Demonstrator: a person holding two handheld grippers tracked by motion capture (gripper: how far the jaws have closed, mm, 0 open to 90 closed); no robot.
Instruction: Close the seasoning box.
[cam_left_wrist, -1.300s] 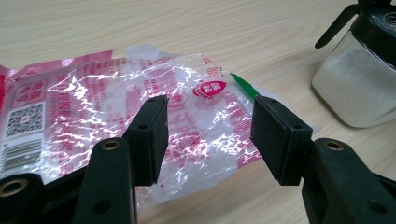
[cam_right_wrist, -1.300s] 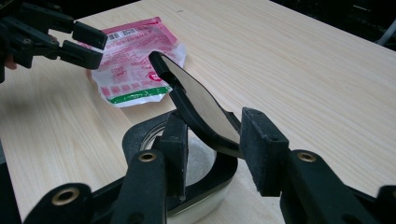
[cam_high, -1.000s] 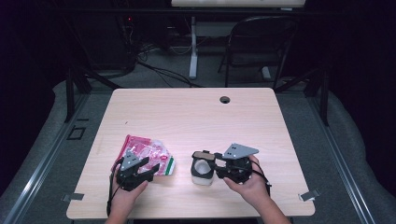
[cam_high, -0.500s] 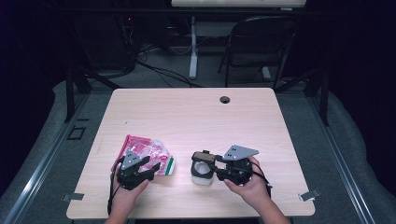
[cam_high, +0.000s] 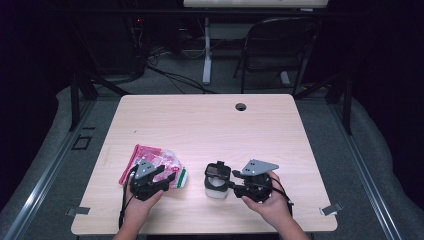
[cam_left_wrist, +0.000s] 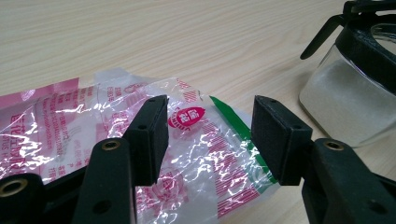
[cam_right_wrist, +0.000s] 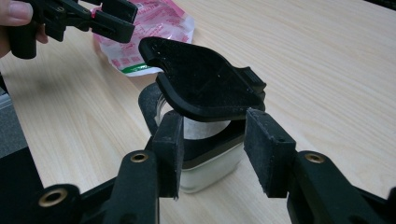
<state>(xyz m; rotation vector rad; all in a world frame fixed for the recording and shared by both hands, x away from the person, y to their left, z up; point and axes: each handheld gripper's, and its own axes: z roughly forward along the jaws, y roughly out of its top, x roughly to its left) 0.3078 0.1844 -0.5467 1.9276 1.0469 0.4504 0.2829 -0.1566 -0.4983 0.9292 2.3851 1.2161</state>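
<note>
A crinkled clear plastic bag (cam_high: 156, 159) with pink print and a green strip lies flat on the table at the front left. My left gripper (cam_high: 163, 176) hovers low over its right end, open, and the bag (cam_left_wrist: 205, 149) shows through the gap between the pads (cam_left_wrist: 150, 135). To its right stands a small glass jar (cam_high: 216, 189) of white powder, its black flip lid (cam_right_wrist: 205, 84) tilted up. My right gripper (cam_right_wrist: 217, 135) points left at the jar (cam_right_wrist: 210, 179), open, one pad either side of the black collar, right pad clear of it.
The wooden table (cam_high: 210, 125) is bare behind the two objects, with a cable hole (cam_high: 241, 106) near its back edge. A folding chair (cam_high: 277, 45) and desk legs stand on the floor beyond. The left gripper (cam_right_wrist: 93, 14) shows over the bag (cam_right_wrist: 154, 28) in the right gripper view.
</note>
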